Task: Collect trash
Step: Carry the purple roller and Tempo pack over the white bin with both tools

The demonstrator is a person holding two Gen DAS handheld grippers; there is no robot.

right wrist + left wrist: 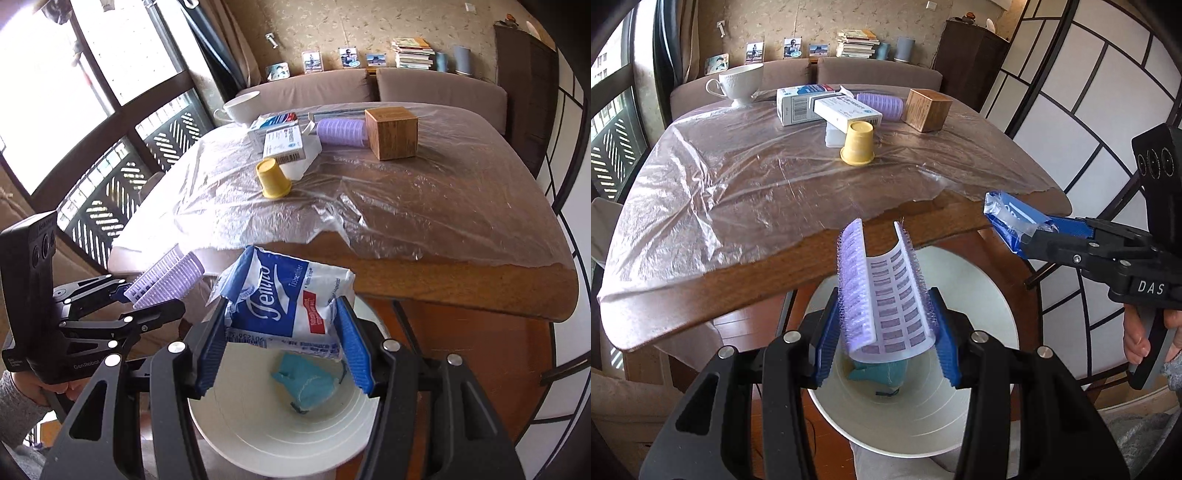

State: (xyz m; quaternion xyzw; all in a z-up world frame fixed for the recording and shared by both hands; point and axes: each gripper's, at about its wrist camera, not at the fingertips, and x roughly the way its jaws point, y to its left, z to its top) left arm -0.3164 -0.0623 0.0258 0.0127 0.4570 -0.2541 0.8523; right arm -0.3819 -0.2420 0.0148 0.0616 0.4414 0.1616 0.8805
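The blue-and-white plastic tissue packet (291, 306) reads "Tempo". The black right tool (1015, 230) body reads "DAS". The black left tool (155, 291) body reads "GenRobot".

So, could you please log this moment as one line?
left gripper: shut on purple curler piece | right gripper: shut on Tempo tissue pack | both above white bin

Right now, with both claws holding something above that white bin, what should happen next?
Probably open the left claw first: its purple roller hangs straight over the bin, so it should fall in. The right claw holds the tissue pack over the bin too and could follow.
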